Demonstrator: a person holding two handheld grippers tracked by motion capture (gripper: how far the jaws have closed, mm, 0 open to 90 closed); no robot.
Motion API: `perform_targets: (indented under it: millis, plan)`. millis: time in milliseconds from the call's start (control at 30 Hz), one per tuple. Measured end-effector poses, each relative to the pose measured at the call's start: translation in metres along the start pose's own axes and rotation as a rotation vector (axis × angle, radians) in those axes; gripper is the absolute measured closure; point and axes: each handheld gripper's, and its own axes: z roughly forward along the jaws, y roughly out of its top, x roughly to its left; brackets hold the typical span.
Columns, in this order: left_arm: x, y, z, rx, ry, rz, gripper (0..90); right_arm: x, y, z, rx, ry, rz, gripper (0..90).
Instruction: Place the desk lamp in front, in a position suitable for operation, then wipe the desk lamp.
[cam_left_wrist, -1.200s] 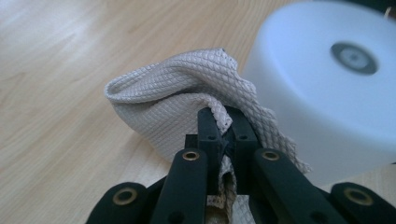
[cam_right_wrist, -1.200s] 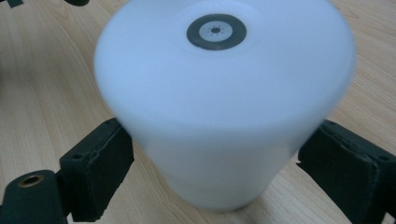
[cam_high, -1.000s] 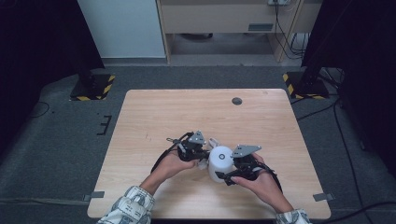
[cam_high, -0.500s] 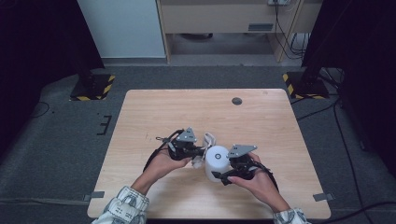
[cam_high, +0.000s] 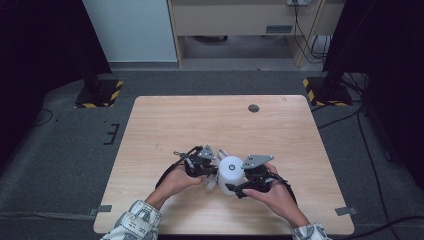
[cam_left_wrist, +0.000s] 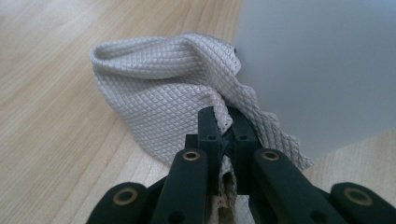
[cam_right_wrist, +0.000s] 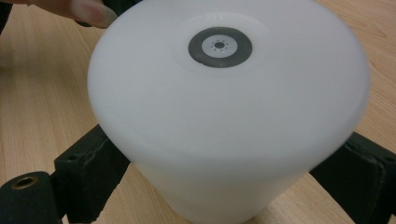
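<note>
Centrally, near the table's (cam_high: 165, 120) front edge, a white cup-like container (cam_high: 231, 174) stands upside down, its flat base up, a dark ring with a pale centre marked on it. A pale quilted cloth (cam_left_wrist: 163, 102) lies bunched against its side.

Right gripper (cam_high: 239, 186): jaws spread wide around the container's wall, one on each side, pads against it, holding it. The right hand (cam_high: 272, 192) comes in from the bottom edge, forearm angled up-left, gripper pointing left toward the container.

Left gripper (cam_high: 212, 172): jaws pinched narrow on a fold of the cloth. The left hand (cam_high: 175, 181) comes in from lower left, patterned sleeve at the wrist, gripper pointing right at the container's side.

Left gripper view: diamond weave of the cloth, the fold squeezed between the two black jaws, the container's wall just behind and touching the cloth. The high view gives only a small pale scrap of cloth beside the container.

Right gripper view: the ring mark close up, both jaws flanking the tapered wall, a fingertip at the upper left corner.

Against the earlier frames: the container sits in roughly the same spot; both hands stay close to it, shifted little; the left gripper remains at its left side.

A small dark disc (cam_high: 254, 108) lies well apart, toward the table's far edge.
</note>
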Motion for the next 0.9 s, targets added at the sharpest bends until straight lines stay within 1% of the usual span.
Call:
perform_targets:
  millis: [67, 200, 233, 267, 300, 400, 500, 600, 667, 767, 833, 867, 900]
  plan:
    - [0.000, 0.002, -0.005, -0.021, -0.001, -0.005, 86.5, 0.000, 0.000, 0.000, 0.000, 0.000, 0.000, 9.1]
    - [-0.001, 0.002, -0.008, -0.034, -0.003, -0.016, 86.5, 0.000, 0.000, 0.000, 0.003, -0.003, 0.000, 9.1]
    - [-0.001, 0.002, -0.008, -0.023, -0.004, -0.009, 86.5, 0.000, 0.001, 0.000, 0.003, -0.002, 0.000, 9.1]
    - [-0.001, 0.001, -0.007, -0.020, -0.004, -0.015, 86.5, 0.000, 0.001, 0.000, 0.003, -0.003, 0.001, 9.1]
    - [-0.002, -0.001, -0.007, -0.009, -0.004, -0.012, 86.5, 0.000, 0.001, 0.000, 0.000, -0.006, 0.002, 9.2]
    - [-0.005, -0.005, -0.009, 0.005, -0.011, -0.011, 86.5, -0.001, 0.003, 0.000, -0.009, -0.015, 0.004, 9.2]
    - [-0.008, -0.006, -0.015, -0.016, -0.017, -0.012, 86.4, -0.002, 0.003, 0.001, -0.011, -0.025, 0.006, 9.3]
    - [-0.010, -0.003, -0.025, -0.063, -0.013, -0.025, 86.4, -0.002, 0.003, 0.001, -0.010, -0.023, 0.006, 9.3]
    - [-0.009, -0.001, -0.027, -0.077, -0.006, -0.027, 86.4, -0.002, 0.003, 0.001, -0.009, -0.025, 0.004, 9.3]
    - [-0.008, -0.004, -0.018, -0.048, -0.001, -0.032, 86.4, -0.001, 0.003, 0.002, -0.008, -0.023, 0.001, 9.2]
    - [-0.007, -0.008, -0.009, -0.010, 0.001, -0.028, 86.4, -0.001, 0.003, 0.002, -0.003, -0.018, -0.002, 9.1]
    - [-0.006, -0.010, -0.006, 0.000, 0.002, -0.029, 86.5, -0.001, 0.003, 0.002, -0.004, -0.018, -0.001, 9.1]
    - [-0.006, -0.010, -0.005, -0.001, -0.002, -0.035, 86.5, -0.001, 0.003, 0.002, -0.004, -0.018, -0.002, 9.1]
